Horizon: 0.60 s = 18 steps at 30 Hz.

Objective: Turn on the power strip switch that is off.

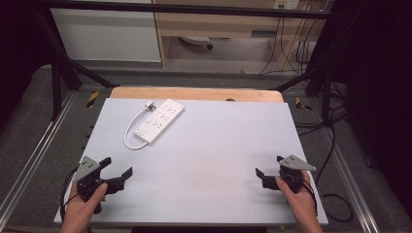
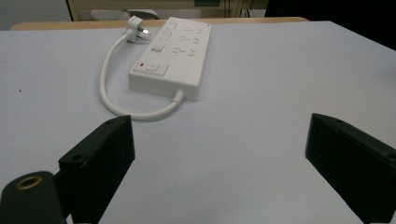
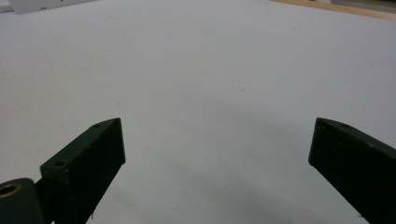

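Note:
A white power strip lies at the back left of the white table top, its short cable looped to a plug beside it. The left gripper view has the same power strip ahead of the jaws, with its plug at the far end. My left gripper rests at the table's front left, open and empty, well short of the strip. My right gripper sits at the front right, open too, with bare table between its jaws.
A wooden strip borders the table's far edge. Metal frame rails run down both sides, with black cables on the floor at the right. Shelving and a white cabinet stand beyond the table.

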### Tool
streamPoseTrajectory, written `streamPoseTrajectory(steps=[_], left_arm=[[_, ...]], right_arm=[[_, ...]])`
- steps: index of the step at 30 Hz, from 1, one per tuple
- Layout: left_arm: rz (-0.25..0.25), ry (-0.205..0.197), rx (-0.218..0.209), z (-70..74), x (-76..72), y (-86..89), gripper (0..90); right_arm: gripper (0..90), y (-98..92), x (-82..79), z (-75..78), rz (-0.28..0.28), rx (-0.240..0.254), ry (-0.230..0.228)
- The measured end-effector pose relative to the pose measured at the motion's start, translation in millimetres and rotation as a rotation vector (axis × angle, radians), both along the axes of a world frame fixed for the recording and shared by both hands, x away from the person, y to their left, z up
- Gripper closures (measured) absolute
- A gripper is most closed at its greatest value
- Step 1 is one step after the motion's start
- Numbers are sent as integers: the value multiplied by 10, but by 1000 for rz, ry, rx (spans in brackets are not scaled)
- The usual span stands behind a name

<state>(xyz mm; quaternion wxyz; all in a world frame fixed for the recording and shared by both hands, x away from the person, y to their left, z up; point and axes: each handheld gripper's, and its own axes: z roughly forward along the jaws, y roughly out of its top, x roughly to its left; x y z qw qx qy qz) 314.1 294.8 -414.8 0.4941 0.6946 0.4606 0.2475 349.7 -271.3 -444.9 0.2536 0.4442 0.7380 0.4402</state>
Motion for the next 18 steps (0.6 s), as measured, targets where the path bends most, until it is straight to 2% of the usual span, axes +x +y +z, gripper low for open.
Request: streamPoseTrajectory(steps=[10, 18], left_arm=[[-5, -12, -23, 29, -11, -4, 79], [-11, -30, -49, 73, -41, 11, 77]], right_arm=[[38, 2, 7, 6, -2, 15, -3], [37, 2, -16, 23, 0, 0, -15]])
